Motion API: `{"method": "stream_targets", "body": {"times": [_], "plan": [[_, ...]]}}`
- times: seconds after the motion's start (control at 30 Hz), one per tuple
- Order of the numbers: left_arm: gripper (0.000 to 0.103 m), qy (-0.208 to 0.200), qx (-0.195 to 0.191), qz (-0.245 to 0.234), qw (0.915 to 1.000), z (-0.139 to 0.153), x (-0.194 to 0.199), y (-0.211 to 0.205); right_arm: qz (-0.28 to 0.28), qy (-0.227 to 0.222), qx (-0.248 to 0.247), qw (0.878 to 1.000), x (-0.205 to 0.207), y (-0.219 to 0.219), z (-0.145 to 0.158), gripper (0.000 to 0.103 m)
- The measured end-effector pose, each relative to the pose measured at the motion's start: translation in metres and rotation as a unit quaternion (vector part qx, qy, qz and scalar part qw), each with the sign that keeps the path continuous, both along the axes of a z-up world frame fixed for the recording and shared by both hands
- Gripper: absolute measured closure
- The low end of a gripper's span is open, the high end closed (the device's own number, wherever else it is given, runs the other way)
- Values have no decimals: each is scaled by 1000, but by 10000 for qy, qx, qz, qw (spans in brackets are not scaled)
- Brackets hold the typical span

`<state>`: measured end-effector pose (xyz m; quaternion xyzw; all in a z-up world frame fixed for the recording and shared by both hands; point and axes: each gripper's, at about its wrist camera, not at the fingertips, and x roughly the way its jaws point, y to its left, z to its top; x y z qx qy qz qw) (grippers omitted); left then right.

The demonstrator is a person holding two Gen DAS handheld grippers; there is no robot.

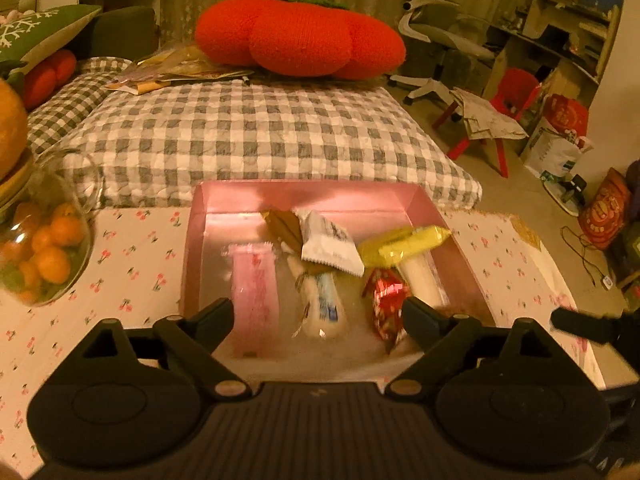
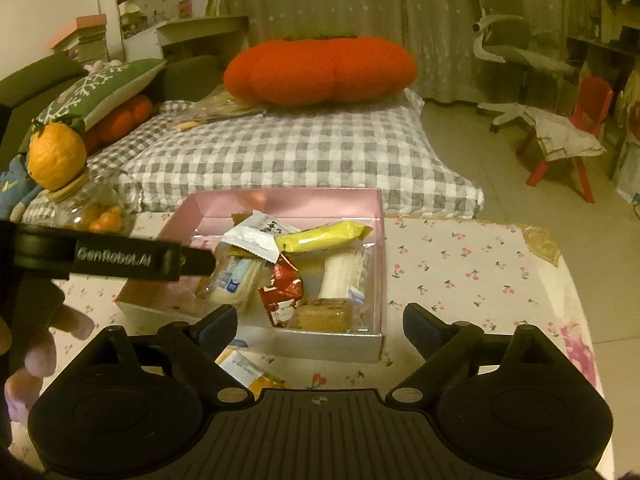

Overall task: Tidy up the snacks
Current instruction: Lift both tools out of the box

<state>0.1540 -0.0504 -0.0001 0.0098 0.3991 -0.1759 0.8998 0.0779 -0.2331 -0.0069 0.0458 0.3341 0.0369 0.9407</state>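
Left wrist view shows us most of the job already done: the pink box [image 1: 420, 204] sits on the cherry-print tablecloth [image 1: 132, 264] with the snacks gathered inside it, among them a pink packet [image 1: 256, 292] along its left side, a white sachet [image 1: 328, 244] and a yellow bar [image 1: 408, 242] further back, a red wrapper [image 1: 386, 300] and a pale roll with blue print [image 1: 324, 308] toward the near wall. Our left gripper [image 1: 318, 312] hangs just above the near edge of the box with its jaws spread wide and nothing between them. In the right wrist view our right gripper [image 2: 320, 320] is likewise wide apart and empty, hovering over the front corner of the box, where a brown biscuit pack [image 2: 324, 312] lies. What looks left to us is a yellow-and-white packet [image 2: 250, 372] lying on the cloth just outside the near wall, half hidden behind the gripper body. We judge that this one still needs to go in, and the pile inside could perhaps be straightened. The jar of oranges [image 1: 44, 252] beside the box seems no part of this.
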Motion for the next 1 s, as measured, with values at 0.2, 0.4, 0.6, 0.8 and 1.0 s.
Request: {"method": "stream_targets", "body": {"times": [0.2,0.4,0.6,0.8,1.0], "plan": [[8,-60,34,-71,10000,2,-24,12,0,-26,-67,10000,-17,2,9,7],[6,-47,67,-183,9998,-2,-45,23,-19,101,3,9999,-31,2,7,6],[4,49,-7,-116,9999,-8,-64,40,80,179,-187,9996,-45,8,2,6],[2,-76,51,-13,10000,-15,-78,59,195,165,-295,9992,-56,16,-4,6],[1,-103,47,110,9999,-23,-83,78,268,71,-251,9993,-62,22,-9,6]]}}
